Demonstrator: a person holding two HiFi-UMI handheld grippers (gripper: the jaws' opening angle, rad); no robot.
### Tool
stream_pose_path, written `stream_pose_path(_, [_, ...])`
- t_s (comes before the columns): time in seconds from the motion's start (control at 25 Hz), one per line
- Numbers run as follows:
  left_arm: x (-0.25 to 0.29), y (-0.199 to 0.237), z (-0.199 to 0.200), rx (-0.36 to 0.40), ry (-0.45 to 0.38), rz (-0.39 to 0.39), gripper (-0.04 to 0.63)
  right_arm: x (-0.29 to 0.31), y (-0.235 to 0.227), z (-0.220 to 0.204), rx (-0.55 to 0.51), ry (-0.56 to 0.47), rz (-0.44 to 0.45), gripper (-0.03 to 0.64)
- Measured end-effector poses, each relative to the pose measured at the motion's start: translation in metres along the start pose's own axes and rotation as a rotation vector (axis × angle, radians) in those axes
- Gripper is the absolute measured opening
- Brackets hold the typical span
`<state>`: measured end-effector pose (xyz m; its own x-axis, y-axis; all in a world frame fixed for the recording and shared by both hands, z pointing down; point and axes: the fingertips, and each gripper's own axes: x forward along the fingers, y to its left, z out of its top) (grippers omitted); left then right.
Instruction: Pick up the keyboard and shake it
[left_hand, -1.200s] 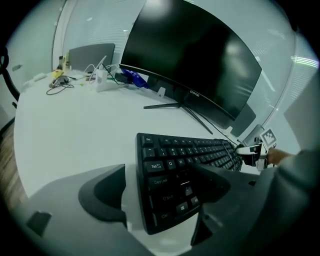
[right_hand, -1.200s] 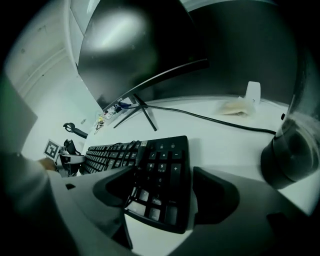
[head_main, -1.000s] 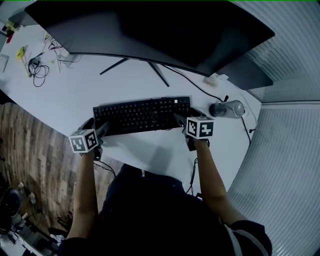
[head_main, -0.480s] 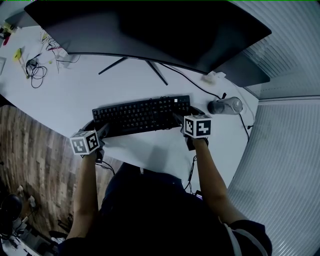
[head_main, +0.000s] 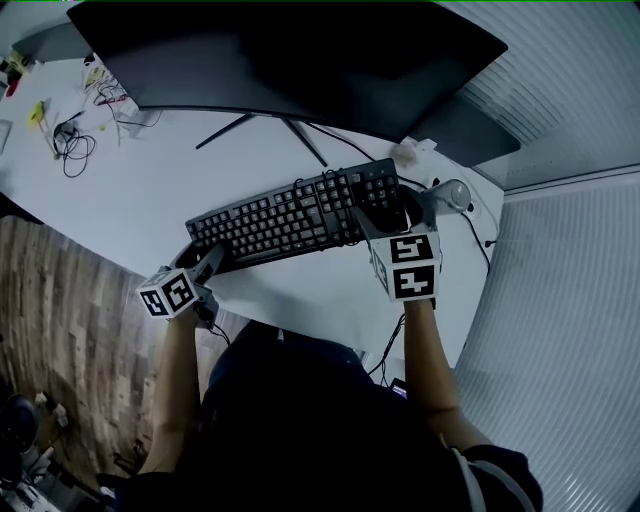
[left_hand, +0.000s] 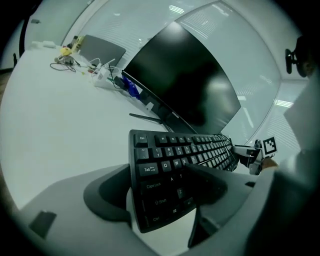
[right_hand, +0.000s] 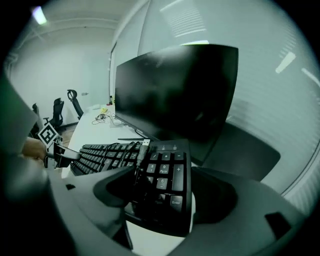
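Keyboard (head_main: 300, 215) is held at the middle of the head view, above a white desk (head_main: 150, 190) that is spread from 9 o'clock to 3 o'clock, with wood floor (head_main: 60, 300) seen at 8 o'clock

A wide dark monitor (head_main: 290, 50) is stood at 12 o'clock, behind the keyboard and apart from it

The black keyboard is slanted, its number-pad end turned toward 1 o'clock and shown nearer the camera than its other end at 8 o'clock. In the right gripper view a cable with a USB plug (right_hand: 144, 145) is draped across the keys

The left gripper (head_main: 210, 262) is set at 8 o'clock of the keyboard; its jaws have just been closing, and in the left gripper view (left_hand: 155, 187) the Tab and Caps Lock end is clamped between them, 1 jaw on the keys and 1 beneath

The right gripper (head_main: 380, 220) is set at 3 o'clock of the keyboard, and in the right gripper view (right_hand: 167, 192) the number-pad end is gripped between its 2 jaws

A clear container (head_main: 450, 197) is lain just beyond the right gripper at 2 o'clock, and a tangle of thin cables (head_main: 75, 135) is left at 10 o'clock, well apart
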<state>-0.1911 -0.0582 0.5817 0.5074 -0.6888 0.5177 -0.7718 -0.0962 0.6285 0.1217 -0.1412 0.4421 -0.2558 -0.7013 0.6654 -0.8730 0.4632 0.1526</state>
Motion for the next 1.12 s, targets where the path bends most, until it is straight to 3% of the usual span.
stream_pose_path(0.28, [-0.001, -0.015, -0.014, -0.084, -0.033, -0.096, 0.344, -0.047, 0.011, 0.036, -0.156, -0.082, -0.087, 0.348])
stream_pose_path(0.44, [-0.007, -0.016, -0.010, -0.065, -0.046, -0.082, 0.344, -0.046, 0.009, 0.033, -0.132, -0.087, -0.082, 0.348])
stream_pose_path(0.64, [-0.030, -0.026, 0.020, 0.094, -0.069, 0.051, 0.344, -0.026, -0.004, 0.005, 0.052, -0.074, -0.017, 0.348])
stream_pose_path(0.92, [-0.074, -0.053, 0.063, 0.374, -0.071, 0.283, 0.344, 0.024, 0.007, -0.058, 0.423, -0.033, 0.209, 0.348])
stream_pose_path(1.12, [-0.092, -0.069, 0.078, 0.477, -0.083, 0.377, 0.345, 0.047, 0.025, -0.085, 0.574, 0.016, 0.329, 0.348])
